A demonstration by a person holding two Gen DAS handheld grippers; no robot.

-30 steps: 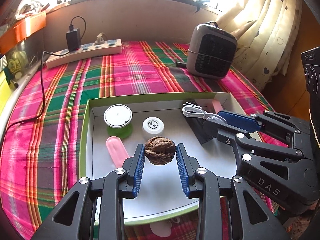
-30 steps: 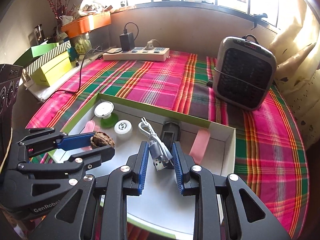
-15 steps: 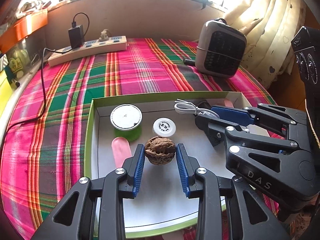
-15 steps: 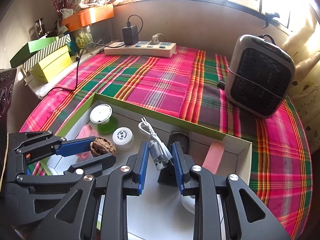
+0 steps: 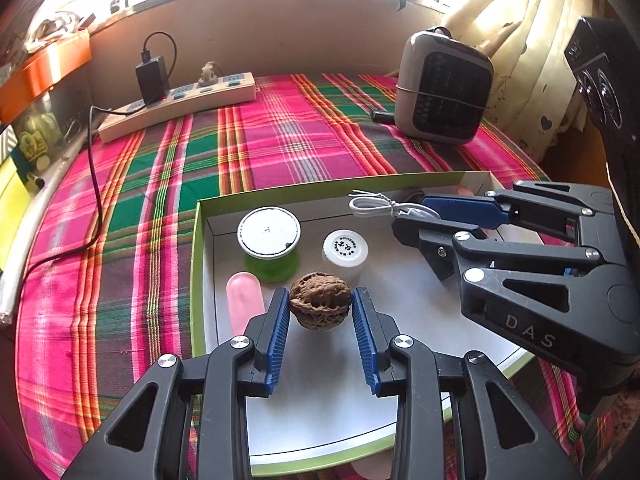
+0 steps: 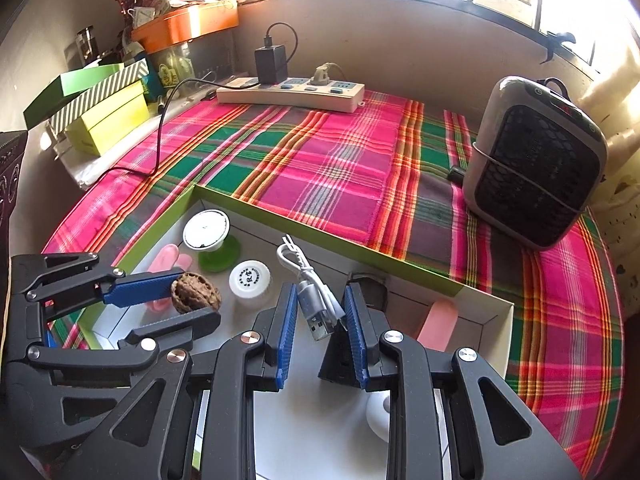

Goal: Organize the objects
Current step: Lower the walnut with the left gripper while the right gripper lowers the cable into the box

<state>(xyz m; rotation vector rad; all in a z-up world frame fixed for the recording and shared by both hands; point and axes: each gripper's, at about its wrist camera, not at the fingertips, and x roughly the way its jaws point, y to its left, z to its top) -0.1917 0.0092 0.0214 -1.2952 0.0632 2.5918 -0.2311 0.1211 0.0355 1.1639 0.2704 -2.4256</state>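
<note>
My left gripper (image 5: pixel 320 310) is shut on a brown walnut (image 5: pixel 320 306) and holds it over the left part of the green-rimmed white tray (image 5: pixel 202 216). The walnut (image 6: pixel 196 293) and left gripper (image 6: pixel 188 300) also show in the right wrist view. My right gripper (image 6: pixel 322 308) is shut on a white USB cable (image 6: pixel 316 304), over the tray's middle; the cable (image 5: pixel 376 206) loops out in the left wrist view beside the right gripper (image 5: pixel 416 216).
In the tray: a green-based white-lidded jar (image 5: pixel 269 236), a small white cap (image 5: pixel 345 246), a pink piece (image 5: pixel 244 300), a black object (image 6: pixel 340 356), another pink piece (image 6: pixel 438 324). On the plaid cloth stand a heater (image 6: pixel 536 160) and power strip (image 6: pixel 292 94).
Both grippers have drawn back and lifted slightly with the walnut and cable still held; the tray contents look lower and farther from the fingers.
</note>
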